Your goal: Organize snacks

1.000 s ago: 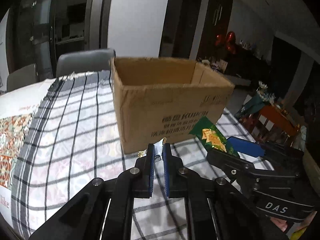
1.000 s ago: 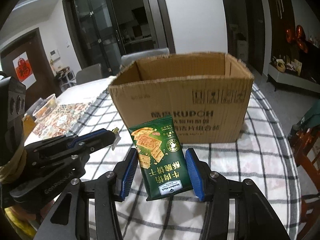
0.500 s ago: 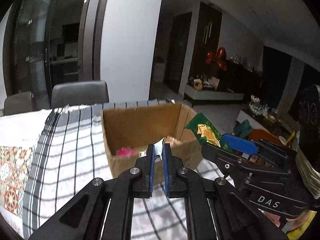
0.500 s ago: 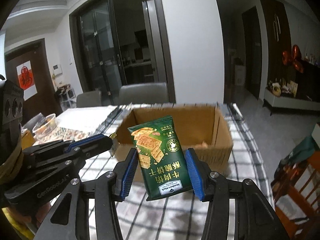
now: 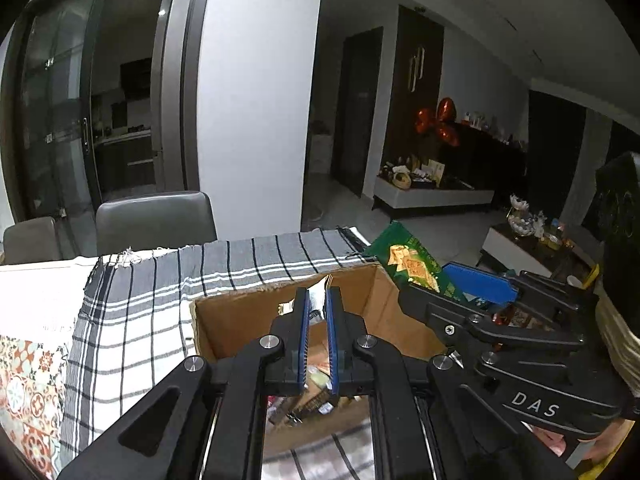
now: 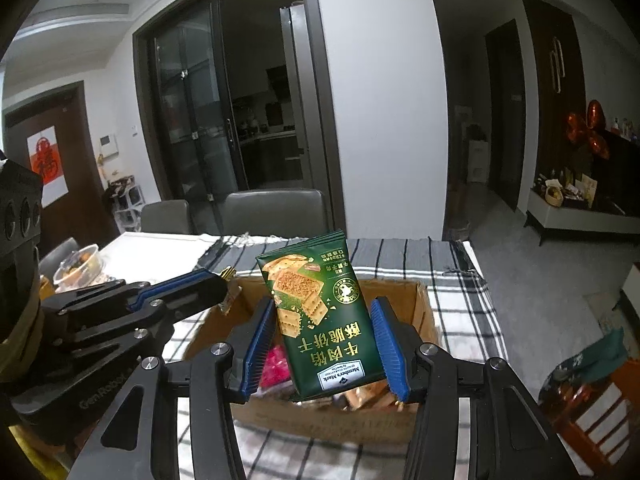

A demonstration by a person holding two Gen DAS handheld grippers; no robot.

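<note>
My right gripper (image 6: 323, 302) is shut on a green cracker packet (image 6: 320, 320), held upright above the open cardboard box (image 6: 425, 304). My left gripper (image 5: 316, 294) is shut on a small silvery snack packet (image 5: 318, 286) that pokes out past its blue pads, also above the box (image 5: 240, 320). In the left wrist view the right gripper (image 5: 476, 282) and its green packet (image 5: 412, 264) hang to the right. In the right wrist view the left gripper (image 6: 208, 280) is at the left. Several snacks lie inside the box, among them a pink packet (image 6: 276, 364).
The box stands on a grey checked cloth (image 5: 132, 320) over the table. A patterned mat (image 5: 28, 380) lies at the left. Grey chairs (image 5: 156, 220) stand behind the table. A clear food container (image 6: 78, 264) sits far left, and a wooden chair (image 6: 592, 404) is at the right.
Both grippers have risen and moved forward, from facing the box's front wall to hanging over its open top. Each still holds its packet.
</note>
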